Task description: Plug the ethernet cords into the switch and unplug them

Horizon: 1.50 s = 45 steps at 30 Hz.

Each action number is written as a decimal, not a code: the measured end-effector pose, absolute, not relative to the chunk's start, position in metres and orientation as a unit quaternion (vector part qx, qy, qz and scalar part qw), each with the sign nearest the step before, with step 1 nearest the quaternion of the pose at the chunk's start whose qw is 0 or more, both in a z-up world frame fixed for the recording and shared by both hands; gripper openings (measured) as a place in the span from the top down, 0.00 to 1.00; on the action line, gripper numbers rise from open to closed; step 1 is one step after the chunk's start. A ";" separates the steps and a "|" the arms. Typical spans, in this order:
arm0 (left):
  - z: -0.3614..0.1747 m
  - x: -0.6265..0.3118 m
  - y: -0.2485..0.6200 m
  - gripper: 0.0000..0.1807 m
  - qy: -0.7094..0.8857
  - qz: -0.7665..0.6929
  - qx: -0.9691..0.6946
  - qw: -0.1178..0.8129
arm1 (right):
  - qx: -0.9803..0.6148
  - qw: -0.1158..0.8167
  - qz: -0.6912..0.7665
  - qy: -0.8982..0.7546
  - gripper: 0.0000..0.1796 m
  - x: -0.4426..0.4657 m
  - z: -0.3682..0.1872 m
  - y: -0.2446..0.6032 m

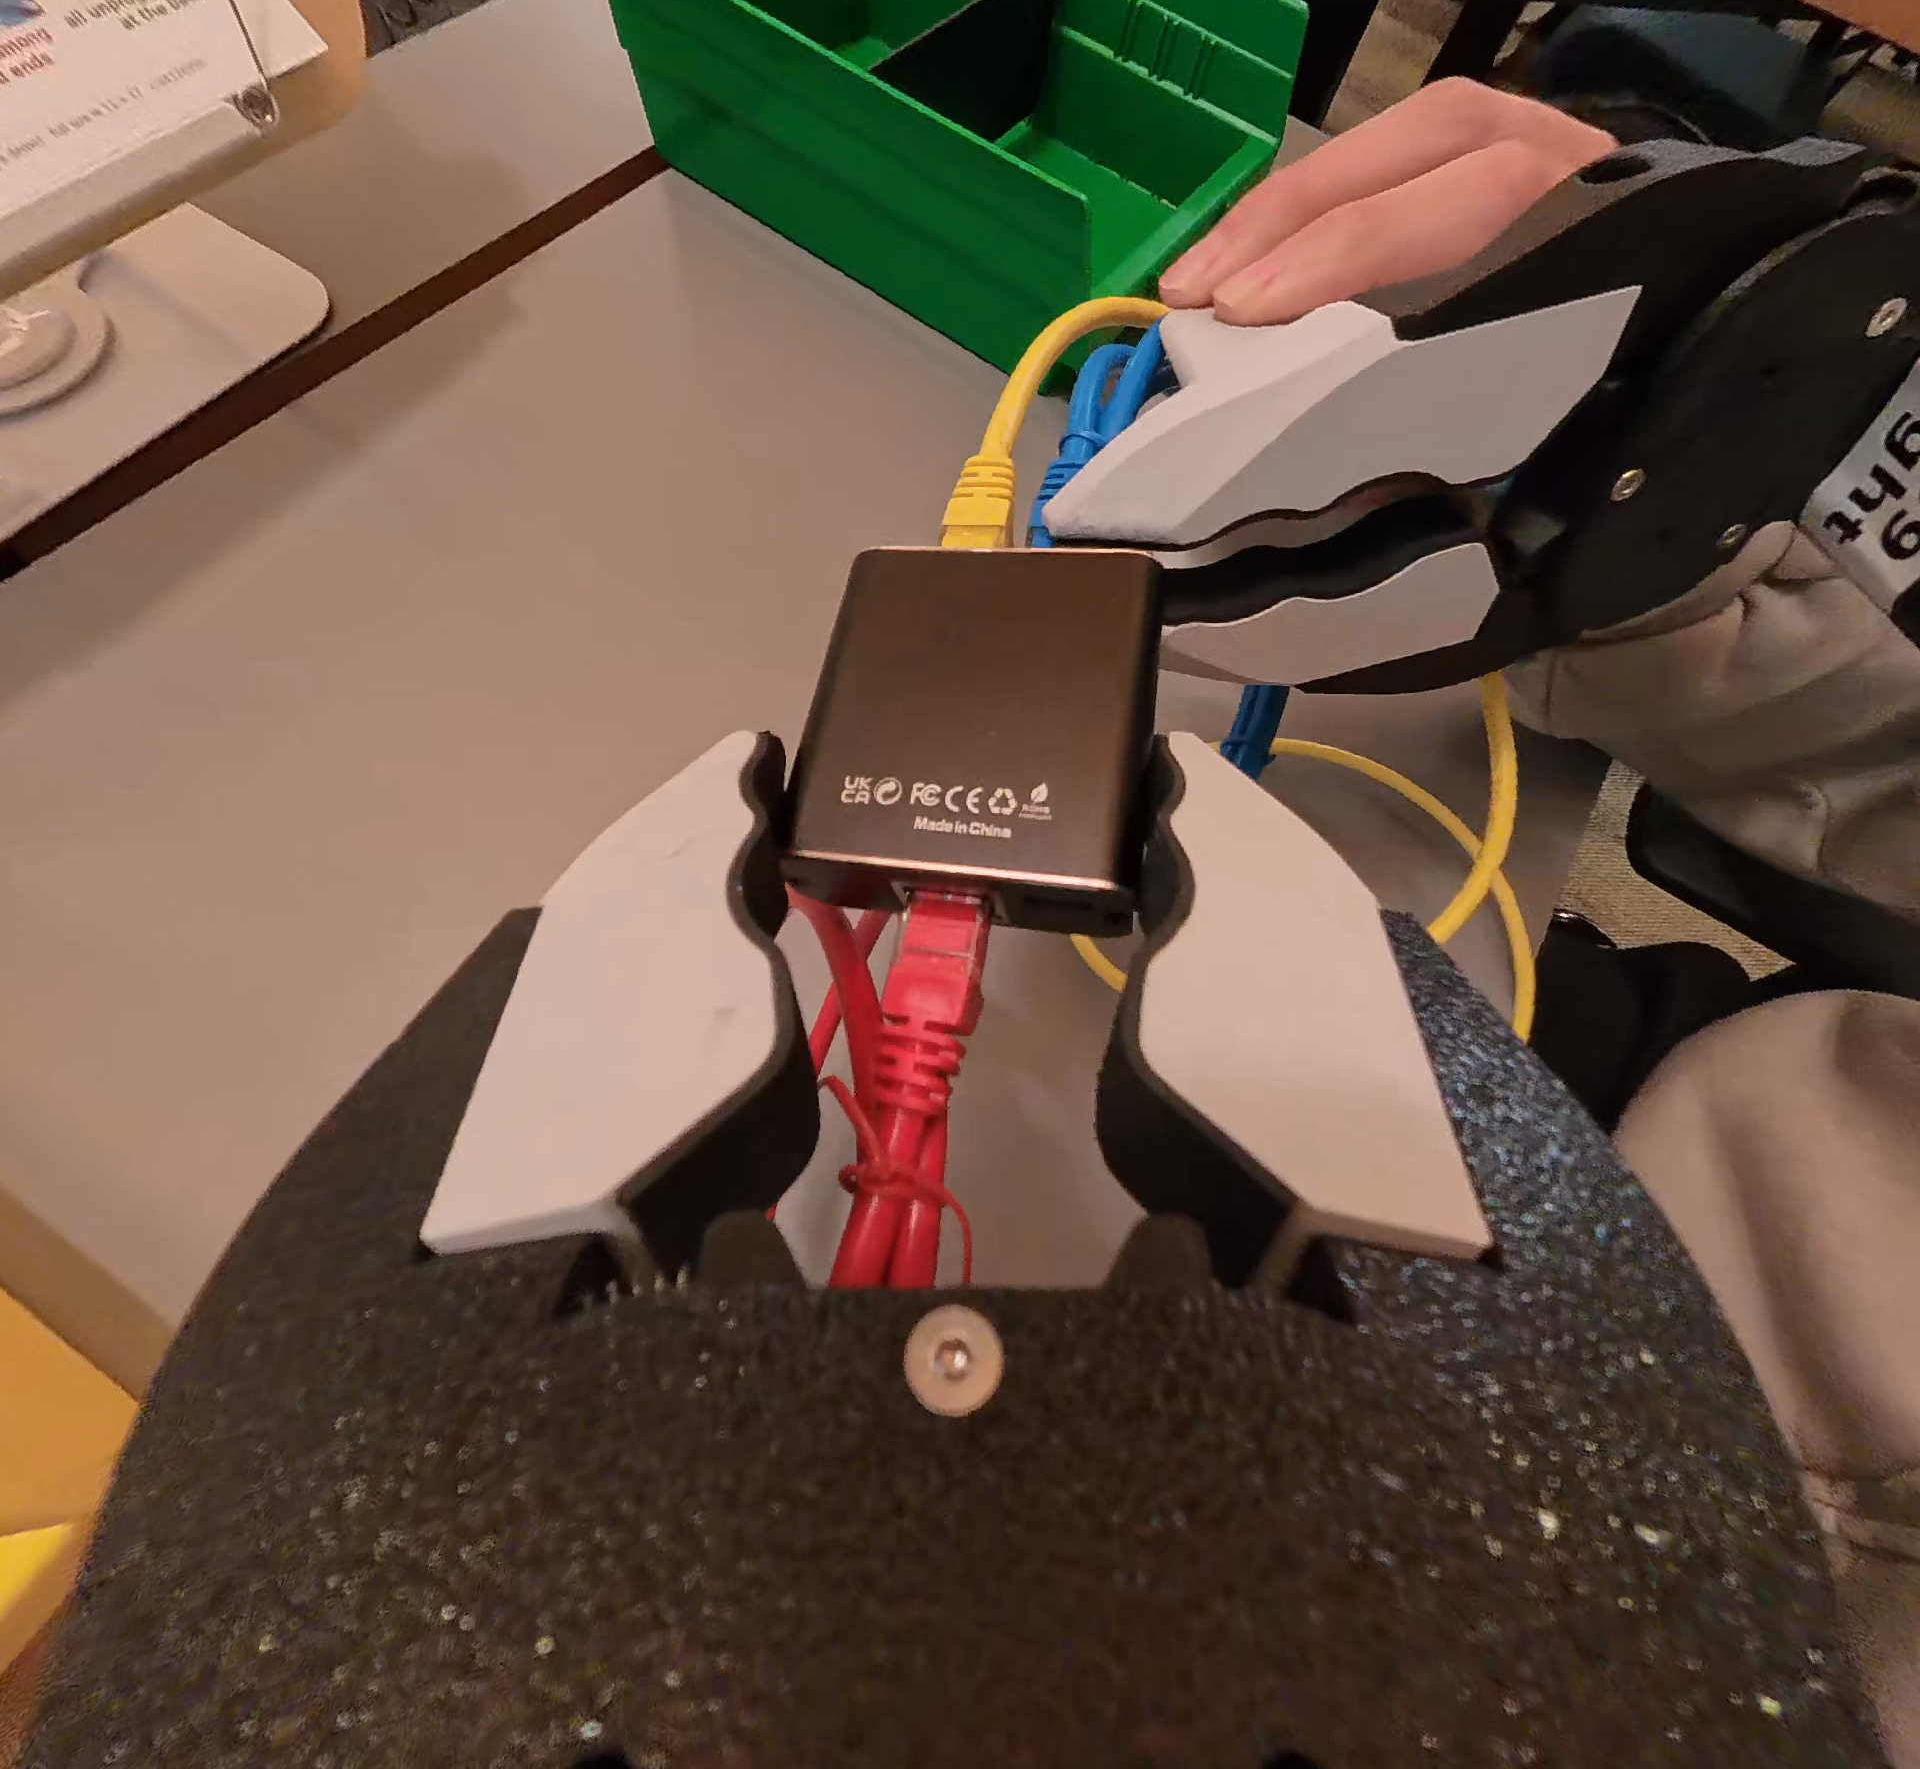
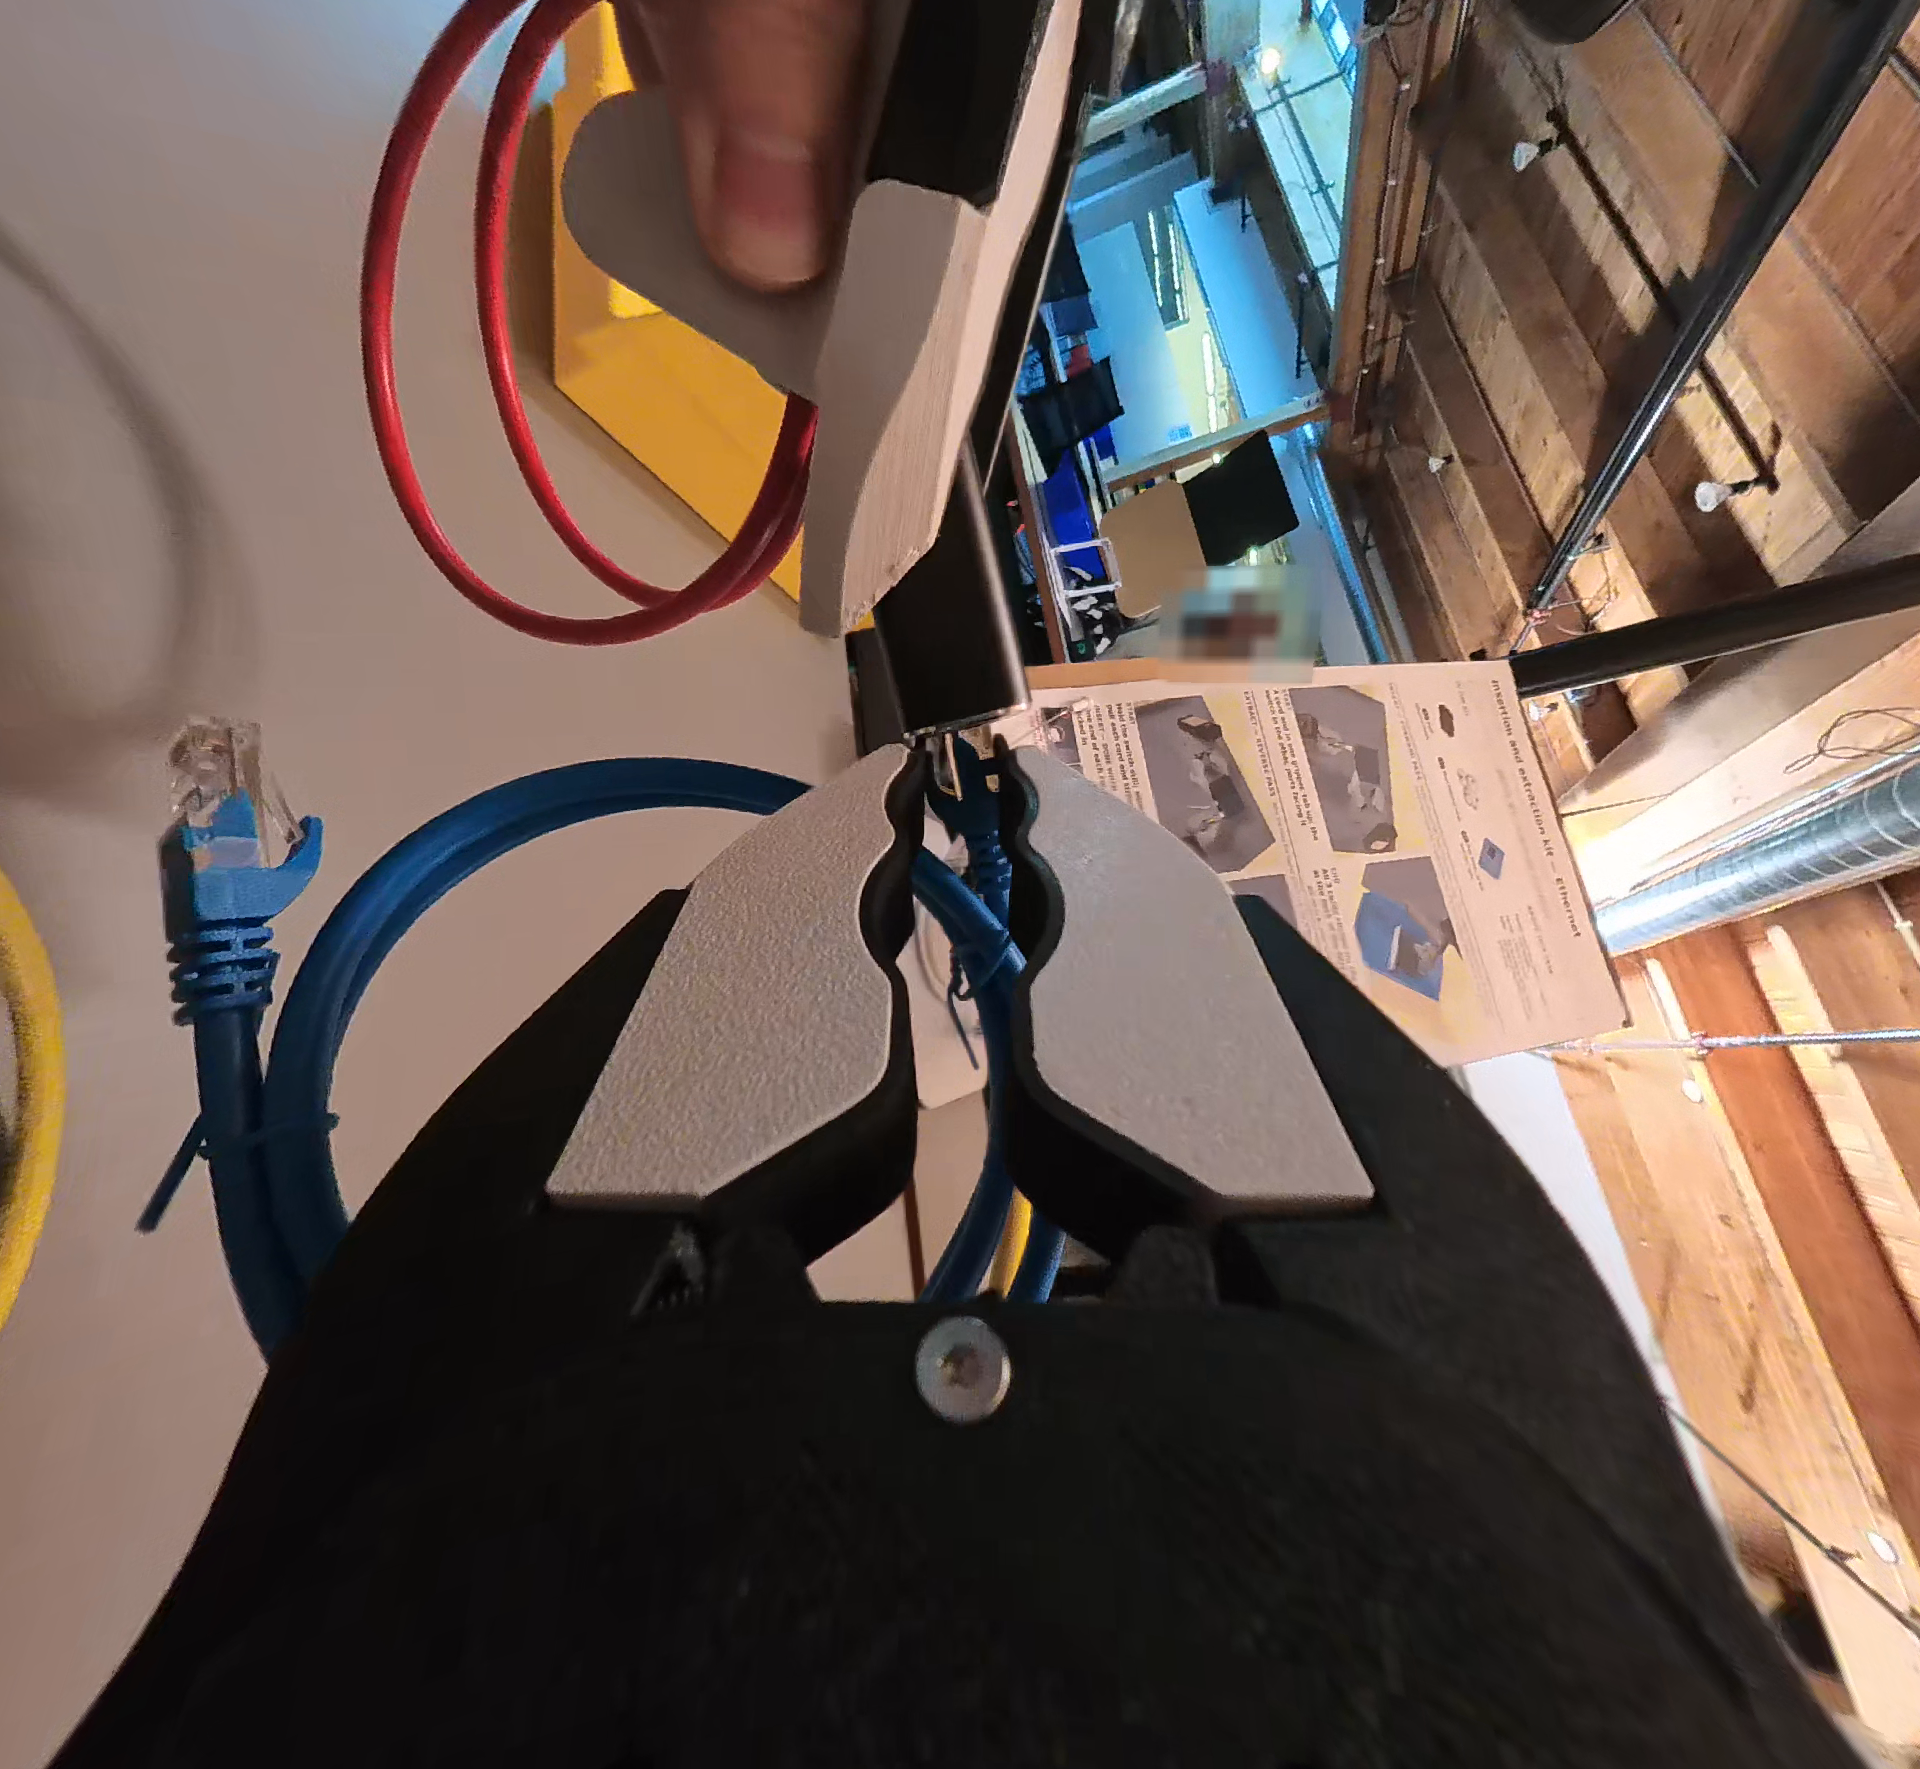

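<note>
Left claw point(image 1: 961, 846) clamps the switch point(image 1: 982, 722), centre frame, long axis pointing away. Right claw point(image 2: 961, 784) comes in from the right, pinched narrow on the blue plug point(image 2: 977, 831) at the far ports, nearest arm. Seated: 1 red plug point(image 1: 935, 971), 1 yellow plug point(image 1: 979, 504). 1 loose blue plug point(image 2: 234, 836), left of frame, on the counter point(image 1: 468, 576).

A pale grey desk point(image 1: 436, 597) carries a green bin point(image 1: 935, 109) with a black divider, a sign stand point(image 1: 156, 265) at the left, and loops of yellow cord point(image 1: 1496, 846) and blue cord point(image 2: 312, 1023).
</note>
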<state>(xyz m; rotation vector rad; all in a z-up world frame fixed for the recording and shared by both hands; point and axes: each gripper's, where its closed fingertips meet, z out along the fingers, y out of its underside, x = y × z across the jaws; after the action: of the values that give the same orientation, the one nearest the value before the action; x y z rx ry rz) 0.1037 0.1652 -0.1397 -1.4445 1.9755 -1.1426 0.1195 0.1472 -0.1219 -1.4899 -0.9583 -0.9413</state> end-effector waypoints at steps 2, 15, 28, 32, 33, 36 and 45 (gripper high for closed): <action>-0.140 0.103 0.165 0.64 0.710 -0.417 -0.528 0.208 | -0.627 0.539 -0.392 -0.403 0.93 0.118 -0.122 0.147; -0.149 0.100 0.168 0.64 0.705 -0.417 -0.546 0.175 | -0.613 0.482 -0.423 -0.462 0.93 0.115 -0.132 0.153; -0.163 0.094 0.168 0.64 0.698 -0.440 -0.552 0.120 | -0.641 0.432 -0.398 -0.494 0.93 0.110 -0.149 0.154; -0.168 0.098 0.172 0.64 0.688 -0.447 -0.561 0.112 | -0.689 0.418 -0.358 -0.473 0.93 0.117 -0.154 0.158; -0.169 0.100 0.173 0.64 0.685 -0.451 -0.561 0.113 | -0.693 0.416 -0.355 -0.469 0.93 0.119 -0.154 0.159; -0.170 0.102 0.174 0.64 0.683 -0.452 -0.562 0.118 | -0.710 0.430 -0.336 -0.445 0.93 0.121 -0.156 0.160; -0.177 0.107 0.174 0.64 0.665 -0.461 -0.580 0.095 | -0.713 0.391 -0.354 -0.462 0.93 0.130 -0.160 0.161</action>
<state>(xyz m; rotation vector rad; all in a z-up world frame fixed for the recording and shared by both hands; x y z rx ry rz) 0.1066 0.1737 -0.1771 -1.7201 1.9711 -1.3658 0.1304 0.1609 -0.1601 -1.8126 -1.1740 -0.8986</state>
